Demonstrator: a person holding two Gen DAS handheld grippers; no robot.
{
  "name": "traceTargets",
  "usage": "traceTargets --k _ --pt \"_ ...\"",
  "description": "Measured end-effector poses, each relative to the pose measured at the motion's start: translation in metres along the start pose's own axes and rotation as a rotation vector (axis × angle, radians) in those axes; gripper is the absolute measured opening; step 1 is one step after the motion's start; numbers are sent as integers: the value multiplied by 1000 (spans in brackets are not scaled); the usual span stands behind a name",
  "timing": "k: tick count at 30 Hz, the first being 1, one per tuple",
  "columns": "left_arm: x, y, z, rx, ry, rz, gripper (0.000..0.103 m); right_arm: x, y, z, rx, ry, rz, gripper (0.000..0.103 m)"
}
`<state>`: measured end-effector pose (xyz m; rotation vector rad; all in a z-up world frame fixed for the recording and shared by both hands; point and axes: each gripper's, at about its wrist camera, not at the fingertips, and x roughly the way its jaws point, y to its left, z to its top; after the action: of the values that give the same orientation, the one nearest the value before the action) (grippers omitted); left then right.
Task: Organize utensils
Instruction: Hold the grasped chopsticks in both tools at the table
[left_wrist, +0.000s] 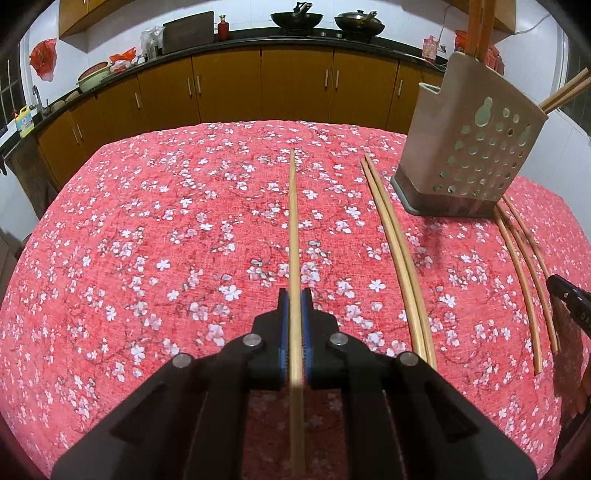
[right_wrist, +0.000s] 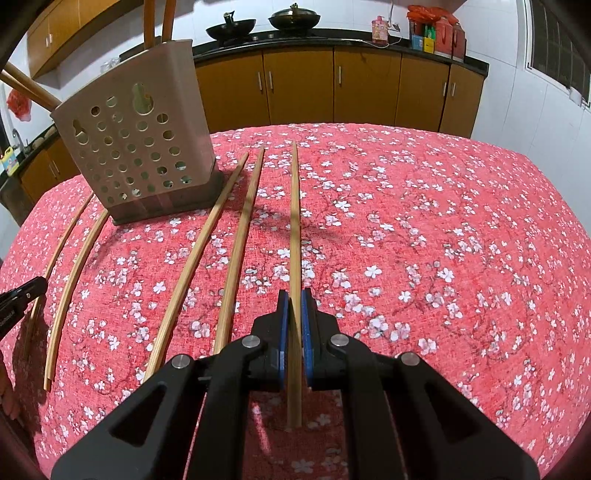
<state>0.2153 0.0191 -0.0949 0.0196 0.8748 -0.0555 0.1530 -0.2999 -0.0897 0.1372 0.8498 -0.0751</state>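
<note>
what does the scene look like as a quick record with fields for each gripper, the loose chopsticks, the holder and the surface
left gripper: jaws closed on a single chopstick
right gripper: jaws closed on another chopstick
loose chopsticks: two lie to the left of the right gripper's stick, a pair to the right of the left gripper's
holder: beige perforated caddy, upright on the table, wooden handles sticking out of its top
surface: red floral tablecloth
background: kitchen cabinets, two woks on the counter
</note>
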Motion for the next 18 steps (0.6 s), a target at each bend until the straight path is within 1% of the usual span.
traceTargets --k 18 --pt "-4 -7 -6 10 3 19 8 -5 -4 -4 2 0 4 8"
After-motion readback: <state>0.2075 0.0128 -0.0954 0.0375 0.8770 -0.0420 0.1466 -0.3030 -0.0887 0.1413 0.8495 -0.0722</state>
